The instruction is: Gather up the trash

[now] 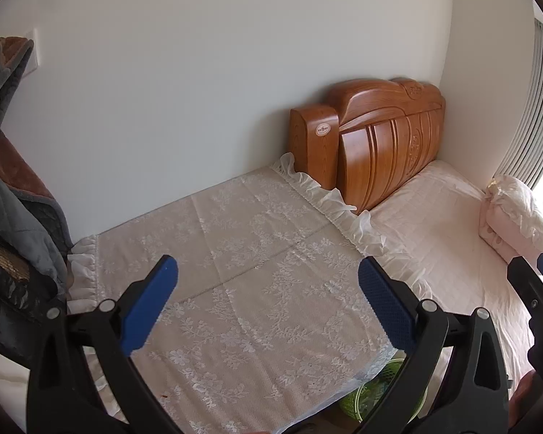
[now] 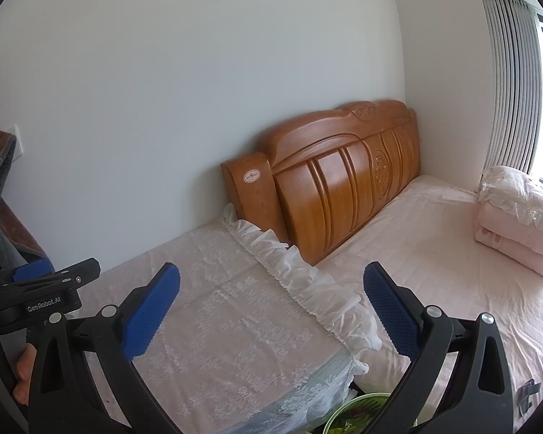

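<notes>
Both grippers, left (image 1: pixel 268 307) and right (image 2: pixel 271 311), hover with fingers apart, holding nothing, over a lace-covered table (image 1: pixel 235 271) whose frilled edge meets the bed (image 2: pixel 434 253). A green bin (image 2: pixel 354 416) with colourful scraps inside sits below the table's corner, by the bed.

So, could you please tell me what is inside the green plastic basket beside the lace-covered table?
The green plastic basket shows colourful wrappers or packaging inside. The lace-covered table edge and the right gripper finger hide most of it, so the full contents can't be seen.
</notes>
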A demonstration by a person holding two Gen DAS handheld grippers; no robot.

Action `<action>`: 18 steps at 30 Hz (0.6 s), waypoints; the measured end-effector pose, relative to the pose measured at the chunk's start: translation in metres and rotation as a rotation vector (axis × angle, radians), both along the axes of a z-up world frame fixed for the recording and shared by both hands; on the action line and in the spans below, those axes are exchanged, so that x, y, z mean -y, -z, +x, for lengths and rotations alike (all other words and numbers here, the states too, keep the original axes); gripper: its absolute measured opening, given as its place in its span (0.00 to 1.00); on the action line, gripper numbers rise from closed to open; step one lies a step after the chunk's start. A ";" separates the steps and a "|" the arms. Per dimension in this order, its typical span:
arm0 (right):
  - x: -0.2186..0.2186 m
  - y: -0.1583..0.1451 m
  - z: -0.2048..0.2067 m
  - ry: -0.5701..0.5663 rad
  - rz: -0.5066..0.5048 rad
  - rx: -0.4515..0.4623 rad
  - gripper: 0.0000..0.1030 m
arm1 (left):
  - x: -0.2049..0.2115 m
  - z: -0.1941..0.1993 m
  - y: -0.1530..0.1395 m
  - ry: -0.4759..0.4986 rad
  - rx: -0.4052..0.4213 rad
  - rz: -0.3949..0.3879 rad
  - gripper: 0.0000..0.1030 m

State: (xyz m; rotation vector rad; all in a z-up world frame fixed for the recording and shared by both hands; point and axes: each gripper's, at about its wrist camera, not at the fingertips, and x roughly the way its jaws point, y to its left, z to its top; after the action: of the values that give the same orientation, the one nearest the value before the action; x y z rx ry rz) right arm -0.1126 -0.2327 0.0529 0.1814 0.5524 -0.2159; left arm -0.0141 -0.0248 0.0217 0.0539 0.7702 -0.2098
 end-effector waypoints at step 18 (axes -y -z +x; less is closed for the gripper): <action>-0.002 0.001 0.001 0.001 0.008 -0.005 0.98 | -0.001 0.001 0.003 0.002 -0.006 0.006 0.93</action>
State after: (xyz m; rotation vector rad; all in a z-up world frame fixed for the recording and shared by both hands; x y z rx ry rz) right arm -0.1115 -0.2310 0.0520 0.1890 0.5582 -0.2154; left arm -0.0126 -0.0238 0.0189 0.0592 0.7772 -0.2094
